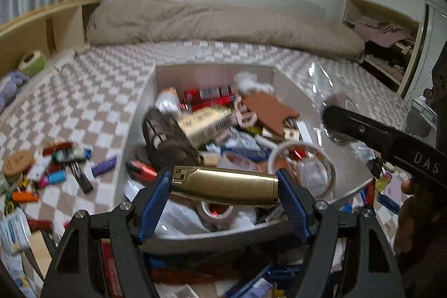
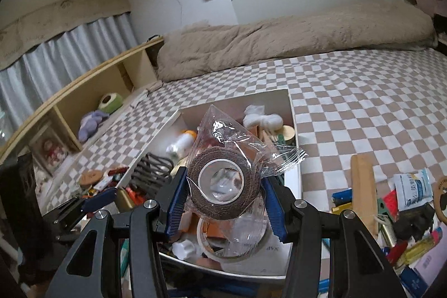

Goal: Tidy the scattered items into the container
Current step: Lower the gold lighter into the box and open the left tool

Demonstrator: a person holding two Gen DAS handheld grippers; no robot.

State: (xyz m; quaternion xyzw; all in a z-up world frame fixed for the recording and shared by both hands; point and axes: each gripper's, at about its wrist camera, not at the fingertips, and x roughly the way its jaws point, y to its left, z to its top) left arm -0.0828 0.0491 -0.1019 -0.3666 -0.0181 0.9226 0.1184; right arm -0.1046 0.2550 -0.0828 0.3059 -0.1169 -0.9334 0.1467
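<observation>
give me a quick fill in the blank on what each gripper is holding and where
1. The left gripper holds a ____ lighter.
2. The right gripper holds a brown roll of tape wrapped in clear ____.
3. Both grippers are above the white ____.
4. The bedcover has a ____ pattern.

Missing words: gold; plastic; box; checked

Your right gripper (image 2: pixel 223 196) is closed on a roll of brown tape (image 2: pixel 222 183) wrapped in a clear plastic bag (image 2: pixel 237 136), held above the white box (image 2: pixel 294 130), which is already full of small things. At your left, the other gripper (image 2: pixel 97 196) holds a gold lighter (image 2: pixel 124 198). More items (image 2: pixel 391 203) lie on the checkered cover (image 2: pixel 363 116) at the right.
</observation>
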